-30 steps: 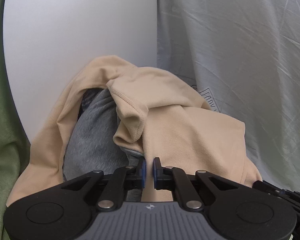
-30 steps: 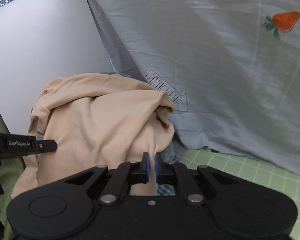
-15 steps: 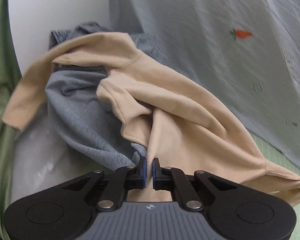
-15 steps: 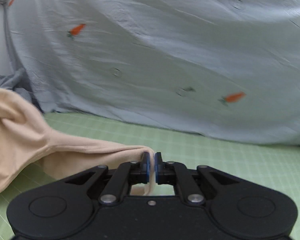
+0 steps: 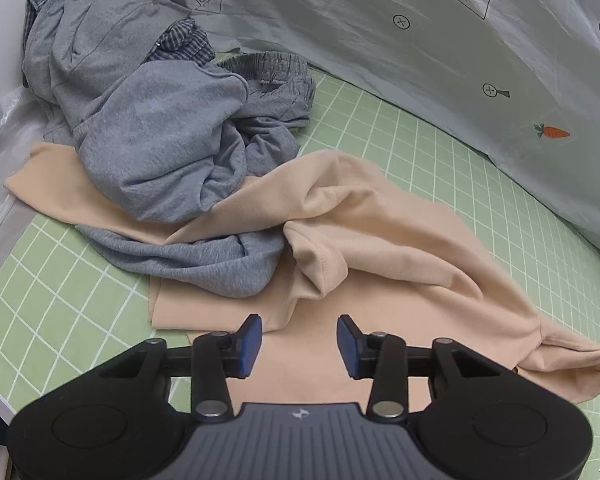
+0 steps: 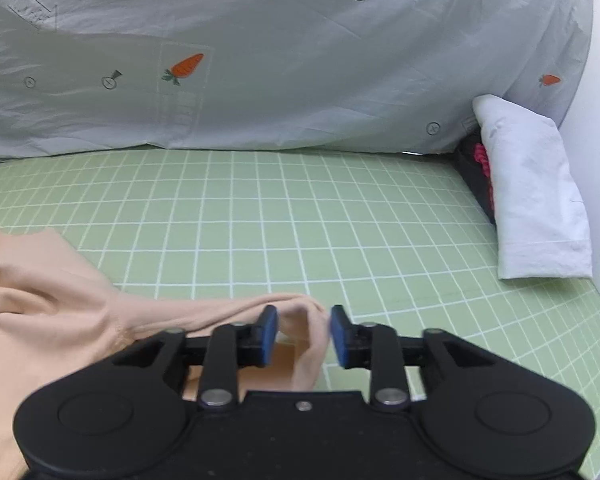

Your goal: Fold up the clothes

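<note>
Since a second ago, both my sets of fingers have just been opening, and the beige garment (image 5: 384, 236) that was bunched up against the white wall is now lying stretched out on the green grid mat (image 5: 420, 152) covering the tabletop. My left gripper (image 5: 299, 344) is hovering with its blue fingers (image 5: 249, 345) apart, beige fabric lying flat below the gap but not pinched. My right gripper (image 6: 304, 335) is also standing with fingers (image 6: 269, 334) apart; a loose fold of the beige garment (image 6: 60, 300) is sitting between them, and I cannot tell whether it is brushing the pads, but it is not clamped. In the left wrist view the garment is running from far left, under a heap of grey clothes (image 5: 148, 120), across to the near right, where its end is trailing by the right gripper's tip at the frame edge. The grey heap is overlapping the beige cloth's left part, with a checked piece (image 5: 184, 44) and an elastic waistband (image 5: 268, 68) showing at the back. A pale sheet with carrot prints (image 6: 284, 60) is hanging along the back of the mat in both views. In the right wrist view a folded white cloth (image 6: 536, 204) is lying at the mat's far right, well apart from the garment, with something dark and pink (image 6: 478, 176) tucked beside it.
</note>
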